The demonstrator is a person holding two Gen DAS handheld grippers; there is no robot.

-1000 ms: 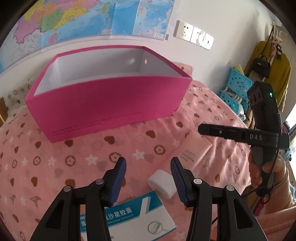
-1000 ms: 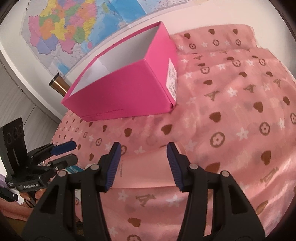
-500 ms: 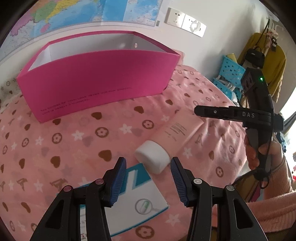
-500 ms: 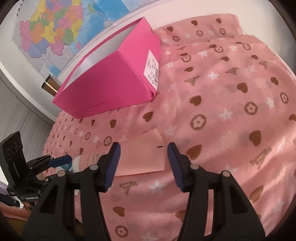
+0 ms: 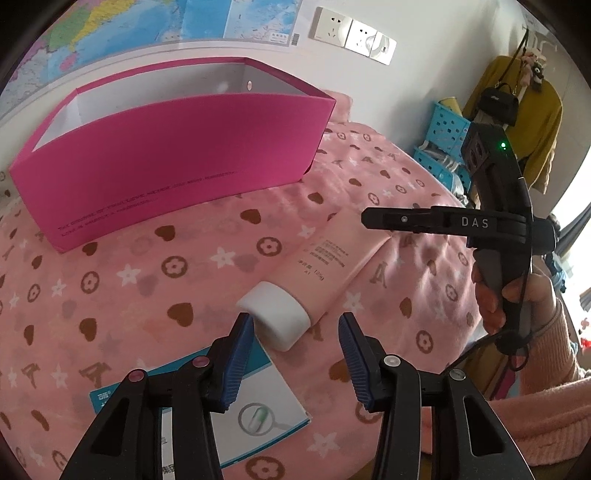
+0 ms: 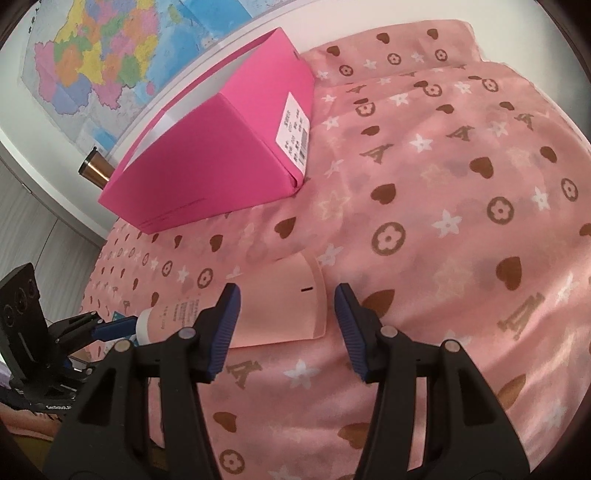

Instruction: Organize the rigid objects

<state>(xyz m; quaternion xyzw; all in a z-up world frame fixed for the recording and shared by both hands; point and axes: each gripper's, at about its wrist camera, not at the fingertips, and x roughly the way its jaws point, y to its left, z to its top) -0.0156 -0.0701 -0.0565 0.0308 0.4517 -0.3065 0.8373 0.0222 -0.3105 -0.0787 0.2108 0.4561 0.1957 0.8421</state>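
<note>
A pale pink tube (image 5: 332, 258) with a white cap (image 5: 275, 315) lies on the pink patterned cloth. My left gripper (image 5: 295, 332) hangs low over the cap end. Its jaws are closing, with the cap just ahead of the left fingertip and neither pad touching it. In the right wrist view the tube's flat end (image 6: 291, 302) lies just beyond my open right gripper (image 6: 286, 295), untouched. A white and teal medicine box (image 5: 258, 402) lies under the left gripper. An open magenta box (image 5: 177, 155) stands behind, with no items visible inside.
A hand in a pink sleeve (image 5: 517, 295) holds the right gripper (image 5: 369, 218) over the tube's far end. Behind the box are a wall map (image 5: 147, 22) and sockets (image 5: 351, 33). Blue crates (image 5: 443, 129) and hanging clothes stand at the right. A copper tumbler (image 6: 94, 170) stands beside the box.
My left gripper has moved forward and down, so the cap now sits at its fingertips and the medicine box lies under it. In the right view, more of the tube's flat end shows.
</note>
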